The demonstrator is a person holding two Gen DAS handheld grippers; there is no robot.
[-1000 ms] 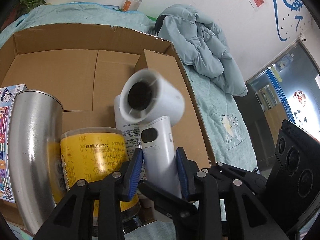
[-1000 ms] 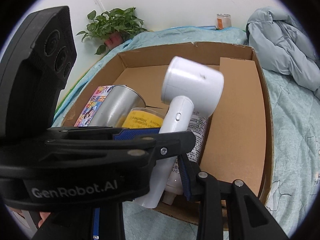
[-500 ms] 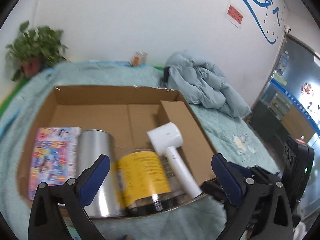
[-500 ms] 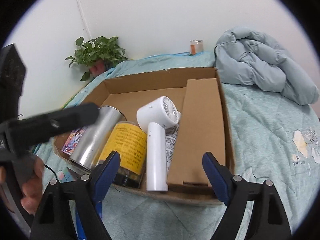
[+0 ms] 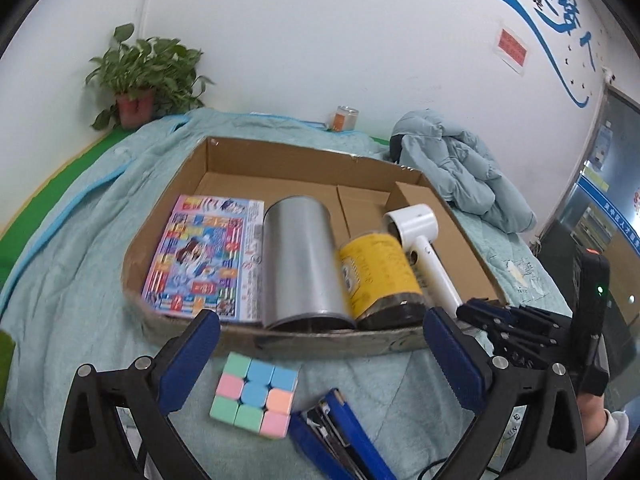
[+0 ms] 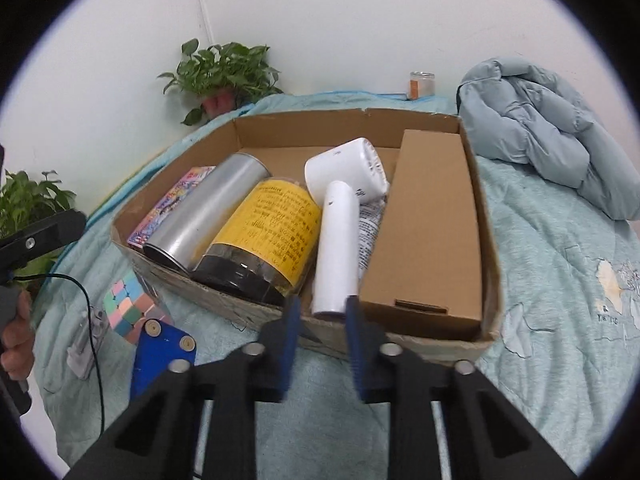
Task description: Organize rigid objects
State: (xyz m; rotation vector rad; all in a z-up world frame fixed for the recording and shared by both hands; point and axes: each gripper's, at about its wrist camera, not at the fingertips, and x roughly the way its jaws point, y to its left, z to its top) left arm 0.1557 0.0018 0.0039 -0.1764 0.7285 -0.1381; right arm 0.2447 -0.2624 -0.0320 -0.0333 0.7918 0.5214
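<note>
A cardboard box point(image 5: 320, 338) on the bed holds a colourful flat pack point(image 5: 204, 256), a silver tin point(image 5: 298, 264), a yellow-labelled jar point(image 5: 376, 268) and a white hair dryer point(image 5: 416, 228), all lying down. The dryer point(image 6: 336, 248) rests on a white bottle point(image 6: 370, 232). My left gripper point(image 5: 320, 320) stands wide open in front of the box, above a pastel cube point(image 5: 254, 394) and a blue stapler point(image 5: 336, 436). My right gripper point(image 6: 323, 306) is shut on nothing, just short of the dryer's handle end.
A folded cardboard flap point(image 6: 432, 232) fills the box's right side. A light blue jacket point(image 6: 552, 132) lies at the back right, a potted plant point(image 5: 140, 76) and a small jar point(image 5: 344, 118) by the wall. A person's hand point(image 6: 16, 328) holds the left tool; a cable runs nearby.
Both grippers let go of the white hair dryer and drew back from the box. The dryer now lies in the box. The left gripper opened wide; the right opened, then shut.
</note>
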